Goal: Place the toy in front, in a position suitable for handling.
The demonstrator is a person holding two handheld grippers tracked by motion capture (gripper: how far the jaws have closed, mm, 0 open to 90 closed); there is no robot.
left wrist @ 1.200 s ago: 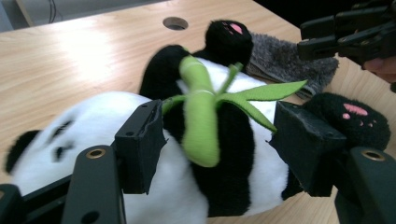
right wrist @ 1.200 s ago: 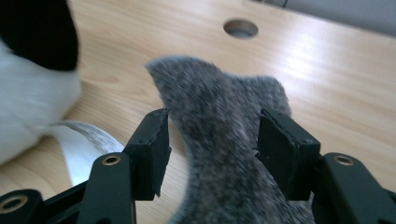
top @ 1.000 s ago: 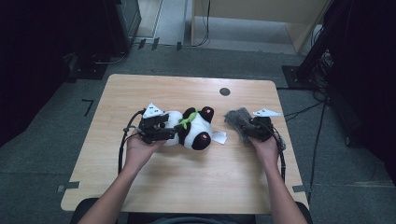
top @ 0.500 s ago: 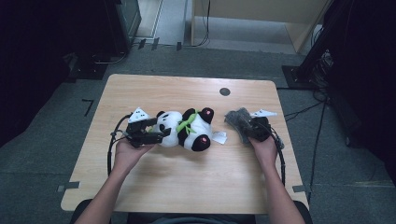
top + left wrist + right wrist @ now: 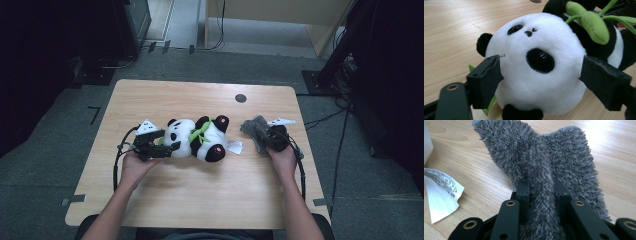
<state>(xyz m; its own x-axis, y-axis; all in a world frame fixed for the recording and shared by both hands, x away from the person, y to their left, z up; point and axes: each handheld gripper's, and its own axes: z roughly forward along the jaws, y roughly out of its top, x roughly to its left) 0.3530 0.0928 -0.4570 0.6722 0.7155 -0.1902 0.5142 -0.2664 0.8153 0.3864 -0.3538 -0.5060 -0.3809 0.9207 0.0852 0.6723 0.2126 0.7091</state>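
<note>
Panda plush toy (image 5: 197, 139), black and white with green bamboo, lies mid-frame on my wooden tabletop (image 5: 200, 200). My left tool (image 5: 540, 82) has just been opening, jaws wide around its head. My right tool (image 5: 541, 192), centre-right, has just been closing, pinching the shaggy grey cloth (image 5: 554, 160).

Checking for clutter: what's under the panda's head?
A green leaf pokes out beneath the panda's head, lying on the table. The rest of it is covered.
</note>
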